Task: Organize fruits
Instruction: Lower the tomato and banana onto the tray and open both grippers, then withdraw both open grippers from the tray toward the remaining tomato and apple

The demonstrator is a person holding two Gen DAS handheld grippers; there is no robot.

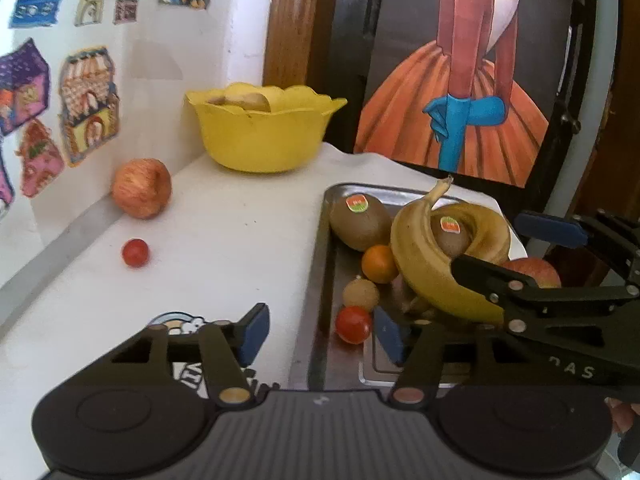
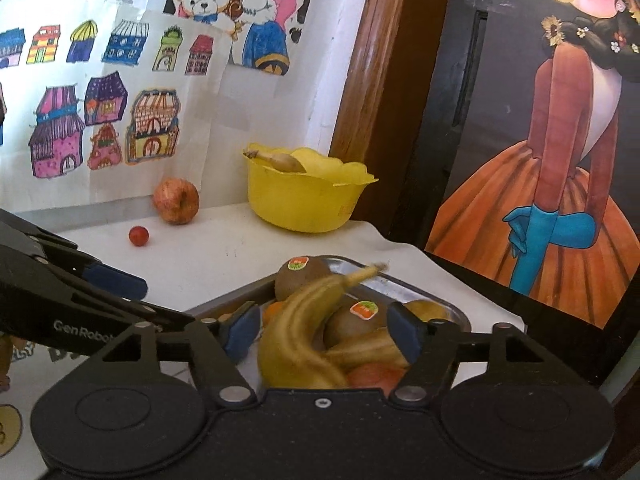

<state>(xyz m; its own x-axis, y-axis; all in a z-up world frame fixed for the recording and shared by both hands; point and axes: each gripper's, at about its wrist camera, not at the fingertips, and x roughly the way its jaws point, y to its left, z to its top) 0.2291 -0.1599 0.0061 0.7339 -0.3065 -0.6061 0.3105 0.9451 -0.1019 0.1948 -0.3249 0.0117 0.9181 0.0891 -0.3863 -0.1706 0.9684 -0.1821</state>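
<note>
A metal tray [image 1: 320, 280] holds two kiwis [image 1: 358, 220], two bananas [image 1: 420, 264], a small orange [image 1: 379, 263], a tan round fruit [image 1: 361, 294], a cherry tomato [image 1: 353, 324] and an apple [image 1: 534, 272]. My left gripper [image 1: 322, 330] is open, straddling the tray's left rim, empty. My right gripper [image 2: 322, 330] is open with its fingers either side of the front banana [image 2: 304, 336] over the tray [image 2: 404, 284]; it also shows in the left wrist view [image 1: 520, 256]. A yellow bowl [image 1: 260, 128] with a banana in it stands at the back.
A red apple [image 1: 142, 188] and a cherry tomato [image 1: 135, 253] lie on the white table [image 1: 224, 240] by the wall with house drawings. A dark framed picture [image 1: 460, 72] leans behind the tray. The left gripper crosses the right wrist view [image 2: 80, 300].
</note>
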